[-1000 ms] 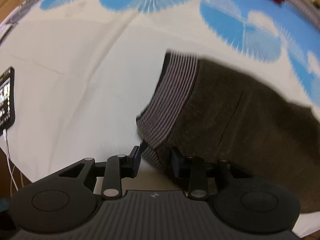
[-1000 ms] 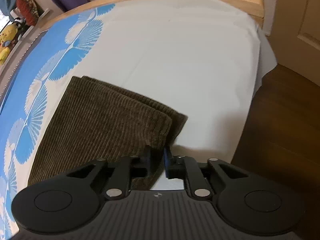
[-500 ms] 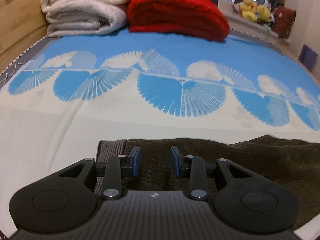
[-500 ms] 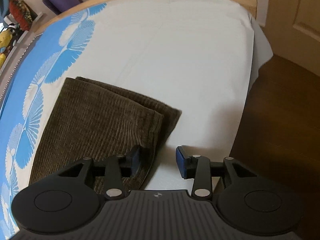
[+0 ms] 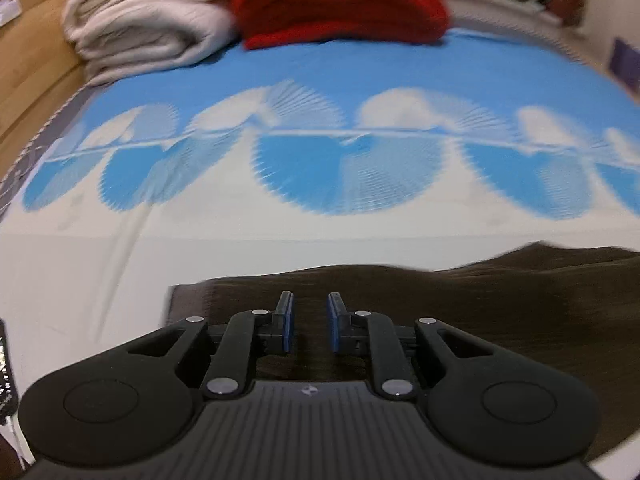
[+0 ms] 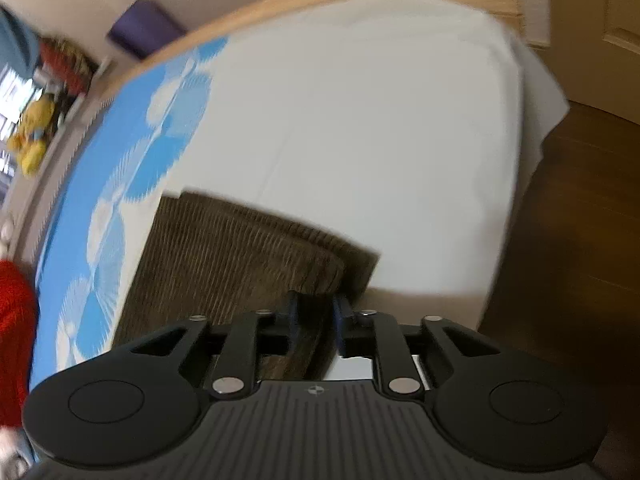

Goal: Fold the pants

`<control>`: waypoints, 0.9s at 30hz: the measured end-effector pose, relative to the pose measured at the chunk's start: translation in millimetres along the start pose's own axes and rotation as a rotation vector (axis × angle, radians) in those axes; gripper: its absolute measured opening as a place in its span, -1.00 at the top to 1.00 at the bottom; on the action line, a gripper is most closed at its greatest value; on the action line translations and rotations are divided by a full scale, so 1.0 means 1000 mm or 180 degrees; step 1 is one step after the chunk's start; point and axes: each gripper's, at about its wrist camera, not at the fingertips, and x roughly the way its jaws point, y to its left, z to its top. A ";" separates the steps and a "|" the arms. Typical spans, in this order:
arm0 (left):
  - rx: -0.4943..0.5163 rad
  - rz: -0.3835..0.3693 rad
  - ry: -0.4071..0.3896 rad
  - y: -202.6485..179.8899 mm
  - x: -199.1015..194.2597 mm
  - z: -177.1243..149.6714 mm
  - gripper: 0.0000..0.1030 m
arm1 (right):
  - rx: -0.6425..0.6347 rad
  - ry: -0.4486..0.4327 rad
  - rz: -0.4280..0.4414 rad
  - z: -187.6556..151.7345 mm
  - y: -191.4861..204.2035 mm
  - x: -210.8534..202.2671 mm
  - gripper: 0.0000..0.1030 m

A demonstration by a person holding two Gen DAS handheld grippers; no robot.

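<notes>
Pants [image 6: 240,256] lying doubled lengthwise on bed [image 6: 360,120]; soft, limp corduroy, grippy. Left gripper [image 5: 308,322] narrowing near the waistband, probably pinching cloth — blurred. Right gripper [image 6: 316,320] closing over hem corner. Best grabbed at thick edges.

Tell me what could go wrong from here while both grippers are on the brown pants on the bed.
1. The left gripper, whose jaws have just been closing, sits above the waistband end of the pants; it may pinch only the top layer.
2. The right gripper, also just closing, bites the leg hems at the very corner; the staggered layers could slip apart.
3. That corner lies near the bed's edge, so fabric might slide off.
</notes>
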 end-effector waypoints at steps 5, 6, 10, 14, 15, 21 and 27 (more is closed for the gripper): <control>0.0222 -0.0706 -0.0361 -0.066 -0.071 -0.009 0.31 | -0.0011 0.0029 -0.0021 -0.001 -0.006 0.000 0.21; 0.0283 -0.0839 -0.0490 -0.078 -0.080 -0.016 0.29 | 0.0024 0.0026 -0.0012 -0.002 -0.007 0.000 0.19; 0.0554 -0.0951 -0.0459 -0.121 -0.079 -0.043 0.29 | 0.0062 0.0000 0.0041 -0.001 -0.008 0.001 0.18; 0.0587 -0.1031 -0.0509 -0.135 -0.073 -0.039 0.29 | 0.0018 -0.0002 0.0026 0.001 -0.005 0.012 0.14; 0.0565 -0.1034 -0.0503 -0.135 -0.070 -0.038 0.29 | -0.0001 0.0015 -0.0009 0.002 -0.004 0.017 0.12; 0.0324 -0.1071 -0.0406 -0.116 -0.061 -0.030 0.30 | -0.0133 -0.0009 -0.0119 0.001 0.004 0.029 0.10; 0.0233 -0.1052 -0.0397 -0.109 -0.063 -0.027 0.30 | -0.0268 -0.0084 -0.0218 -0.001 0.011 0.030 0.25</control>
